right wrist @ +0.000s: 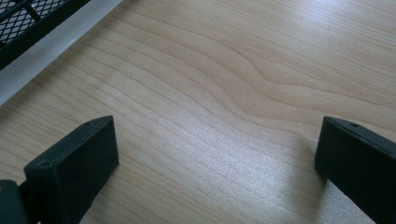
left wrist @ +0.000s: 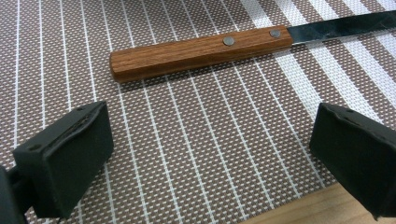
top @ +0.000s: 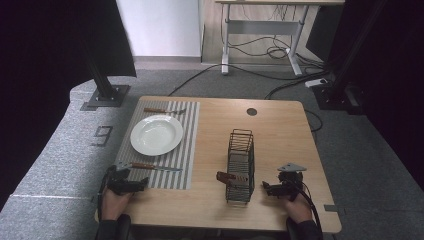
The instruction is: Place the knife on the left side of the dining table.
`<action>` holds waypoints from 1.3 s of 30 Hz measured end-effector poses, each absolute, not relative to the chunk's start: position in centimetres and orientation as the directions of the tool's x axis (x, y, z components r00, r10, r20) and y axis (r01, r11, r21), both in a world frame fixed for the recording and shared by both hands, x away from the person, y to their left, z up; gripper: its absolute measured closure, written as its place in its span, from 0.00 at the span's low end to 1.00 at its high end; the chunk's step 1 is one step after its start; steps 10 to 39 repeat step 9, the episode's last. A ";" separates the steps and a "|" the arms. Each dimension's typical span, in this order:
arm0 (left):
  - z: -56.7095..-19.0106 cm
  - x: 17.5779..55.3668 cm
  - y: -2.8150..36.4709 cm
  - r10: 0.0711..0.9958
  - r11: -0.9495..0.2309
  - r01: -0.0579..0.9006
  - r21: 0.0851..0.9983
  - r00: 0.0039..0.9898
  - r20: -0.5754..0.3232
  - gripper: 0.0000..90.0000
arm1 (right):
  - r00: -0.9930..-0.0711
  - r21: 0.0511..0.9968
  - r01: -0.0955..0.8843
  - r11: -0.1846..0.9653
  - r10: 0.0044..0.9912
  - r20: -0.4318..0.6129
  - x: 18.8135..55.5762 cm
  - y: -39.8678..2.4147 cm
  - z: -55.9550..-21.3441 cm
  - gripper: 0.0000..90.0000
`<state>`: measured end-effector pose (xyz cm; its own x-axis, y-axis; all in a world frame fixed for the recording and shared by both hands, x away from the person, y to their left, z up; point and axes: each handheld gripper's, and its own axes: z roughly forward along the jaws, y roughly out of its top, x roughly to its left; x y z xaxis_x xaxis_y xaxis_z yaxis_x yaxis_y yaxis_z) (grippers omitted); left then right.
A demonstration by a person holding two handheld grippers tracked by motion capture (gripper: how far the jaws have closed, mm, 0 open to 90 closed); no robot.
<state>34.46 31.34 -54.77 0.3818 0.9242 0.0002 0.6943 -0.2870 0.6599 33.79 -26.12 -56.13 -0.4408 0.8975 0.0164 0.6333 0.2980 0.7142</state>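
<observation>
A knife (top: 150, 167) with a wooden handle (left wrist: 201, 50) lies across the near end of the striped placemat (top: 167, 145). My left gripper (top: 132, 186) rests open just short of that handle, with only placemat between its jaws (left wrist: 210, 154). A white plate (top: 156, 134) sits in the middle of the mat, and a fork (top: 164, 111) lies beyond it. A black wire rack (top: 240, 167) stands on the wooden table (top: 280, 130), with a wooden-handled utensil (top: 226, 176) poking from its near left side. My right gripper (top: 269, 189) is open over bare wood (right wrist: 215, 154), right of the rack.
The rack's mesh base and a pale strip (right wrist: 42, 37) cross the top left of the right gripper view. A dark round hole (top: 251, 111) sits near the table's far edge. Black stand bases (top: 106, 95) and cables (top: 280, 85) lie on the grey floor beyond.
</observation>
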 end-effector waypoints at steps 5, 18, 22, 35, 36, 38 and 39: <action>-54.8 34.4 31.3 0.925 -0.285 0.695 0.661 0.380 -0.001 0.00 | -0.441 0.714 0.633 0.299 0.897 0.016 33.8 -26.1 -56.1 0.00; -54.8 34.4 31.4 0.925 -0.284 0.695 0.660 0.380 -0.002 0.00 | -0.441 0.714 0.633 0.298 0.897 0.016 33.8 -26.1 -56.1 0.00; -54.8 34.4 31.4 0.925 -0.284 0.695 0.660 0.380 -0.002 0.00 | -0.441 0.714 0.633 0.298 0.897 0.016 33.8 -26.1 -56.1 0.00; -54.8 34.4 31.4 0.925 -0.284 0.695 0.660 0.380 -0.002 0.00 | -0.441 0.714 0.633 0.298 0.897 0.016 33.8 -26.1 -56.1 0.00; -54.8 34.4 31.4 0.925 -0.284 0.695 0.660 0.380 -0.002 0.00 | -0.441 0.714 0.633 0.298 0.897 0.016 33.8 -26.1 -56.1 0.00; -54.8 34.4 31.4 0.925 -0.284 0.695 0.660 0.380 -0.002 0.00 | -0.441 0.714 0.633 0.298 0.897 0.016 33.8 -26.1 -56.1 0.00; -54.8 34.4 31.4 0.925 -0.284 0.695 0.660 0.380 -0.002 0.00 | -0.441 0.714 0.633 0.298 0.897 0.016 33.8 -26.1 -56.1 0.00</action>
